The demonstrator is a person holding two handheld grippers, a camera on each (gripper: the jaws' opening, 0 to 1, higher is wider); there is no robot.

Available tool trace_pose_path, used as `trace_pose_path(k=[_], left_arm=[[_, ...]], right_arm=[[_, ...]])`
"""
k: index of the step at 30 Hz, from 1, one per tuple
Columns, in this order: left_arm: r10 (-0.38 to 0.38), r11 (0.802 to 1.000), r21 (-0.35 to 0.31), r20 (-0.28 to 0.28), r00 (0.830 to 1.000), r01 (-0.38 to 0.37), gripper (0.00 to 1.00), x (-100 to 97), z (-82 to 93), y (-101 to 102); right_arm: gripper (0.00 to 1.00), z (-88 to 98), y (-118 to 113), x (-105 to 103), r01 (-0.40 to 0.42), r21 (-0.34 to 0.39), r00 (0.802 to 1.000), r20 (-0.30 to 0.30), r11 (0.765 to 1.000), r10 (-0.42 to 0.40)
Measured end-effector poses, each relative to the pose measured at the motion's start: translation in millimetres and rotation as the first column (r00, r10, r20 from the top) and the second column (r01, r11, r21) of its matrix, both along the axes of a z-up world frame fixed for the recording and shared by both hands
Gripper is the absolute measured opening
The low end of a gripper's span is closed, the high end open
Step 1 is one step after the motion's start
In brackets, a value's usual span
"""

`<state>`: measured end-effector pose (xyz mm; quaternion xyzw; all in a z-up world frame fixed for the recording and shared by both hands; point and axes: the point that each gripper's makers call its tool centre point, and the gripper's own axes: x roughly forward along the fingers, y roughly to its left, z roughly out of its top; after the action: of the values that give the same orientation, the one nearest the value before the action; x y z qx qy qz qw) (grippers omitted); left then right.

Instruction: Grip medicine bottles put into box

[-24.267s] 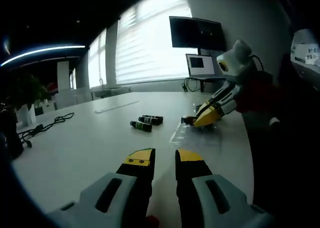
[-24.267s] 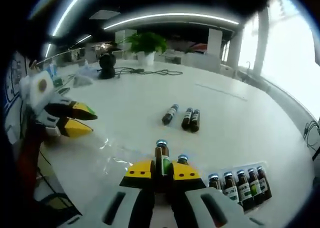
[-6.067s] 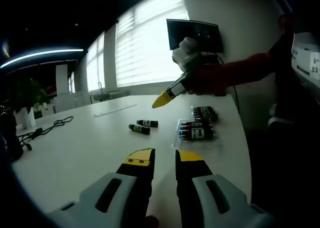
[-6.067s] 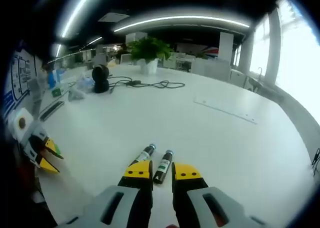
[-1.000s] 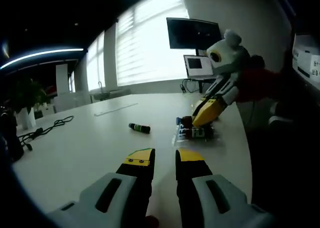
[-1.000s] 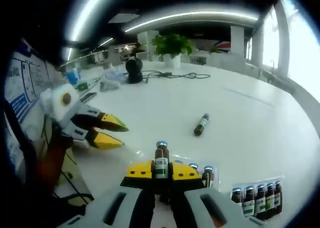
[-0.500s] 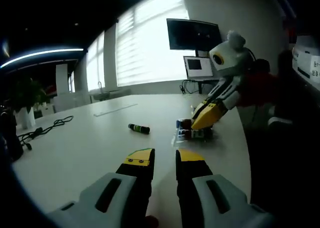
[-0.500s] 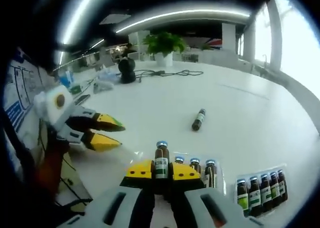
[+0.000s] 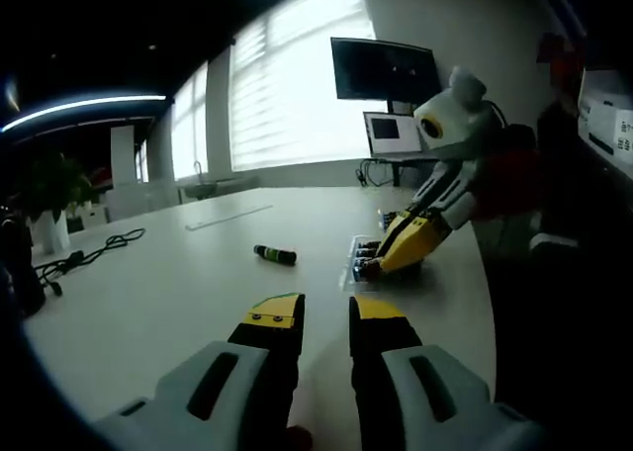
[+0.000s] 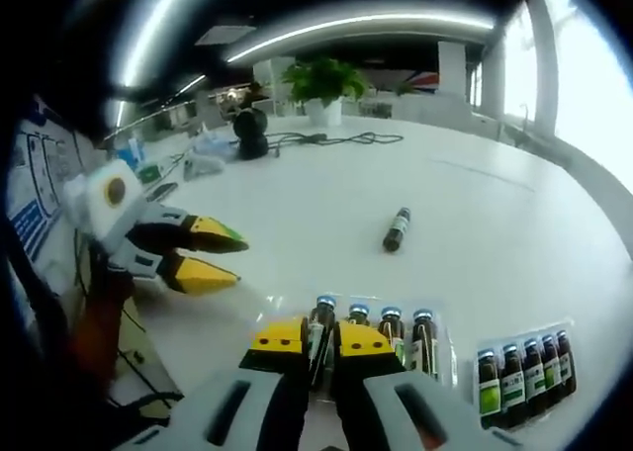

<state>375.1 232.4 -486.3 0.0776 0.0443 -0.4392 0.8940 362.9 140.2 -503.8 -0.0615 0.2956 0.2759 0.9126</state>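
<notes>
Clear plastic tray (image 10: 447, 344) filling up, right gripper (image 10: 321, 340) clamped on a brown bottle (image 10: 318, 324) going into the row beside three seated ones, one last bottle (image 10: 397, 229) lying loose on the white table (image 10: 297, 204), left gripper (image 9: 315, 315) parted, holding nothing.

The white tabletop (image 9: 148, 303) stretches ahead of me. At its far end I see a potted green plant (image 10: 324, 83), a dark round device (image 10: 250, 132) and a black cable (image 10: 341, 138) lying loose. Toward the bright blinds (image 9: 287, 85) stand a dark monitor (image 9: 384, 70) and an open laptop (image 9: 391, 133).
</notes>
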Motion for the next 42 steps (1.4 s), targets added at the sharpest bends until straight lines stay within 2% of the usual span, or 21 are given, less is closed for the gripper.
trace_pose_path(k=[7, 10, 13, 17, 30, 42], left_arm=[[0.002, 1.0, -0.001, 0.001, 1.0, -0.002, 0.12, 0.2, 0.4, 0.7], [0.0, 1.0, 0.002, 0.001, 1.0, 0.0, 0.12, -0.3, 0.0, 0.4], [0.001, 1.0, 0.003, 0.0, 1.0, -0.001, 0.12, 0.0, -0.4, 0.6], [0.002, 1.0, 0.003, 0.001, 1.0, -0.002, 0.12, 0.0, -0.4, 1.1], [0.003, 1.0, 0.005, 0.001, 1.0, -0.003, 0.12, 0.2, -1.0, 1.8], [0.003, 1.0, 0.007, 0.002, 1.0, -0.003, 0.12, -0.4, -2.2, 1.1]], right_arm=[[0.05, 9.3, -2.7, 0.6, -0.013, 0.015, 1.0, 0.016, 1.0, 0.012], [0.05, 14.8, -1.5, -4.1, -0.06, 0.023, 0.998, 0.016, 0.998, 0.06], [0.04, 8.5, -3.3, -9.1, -0.095, -0.023, 0.995, -0.018, 0.995, 0.095], [0.04, 4.2, 0.4, -10.0, -0.111, -0.067, 0.994, 0.013, 0.992, 0.112], [0.02, -2.9, 1.9, -10.0, -0.111, -0.096, 0.994, -0.026, 0.989, 0.109], [0.02, -5.1, 2.4, -11.1, -0.111, -0.109, 0.994, -0.029, 0.988, 0.108]])
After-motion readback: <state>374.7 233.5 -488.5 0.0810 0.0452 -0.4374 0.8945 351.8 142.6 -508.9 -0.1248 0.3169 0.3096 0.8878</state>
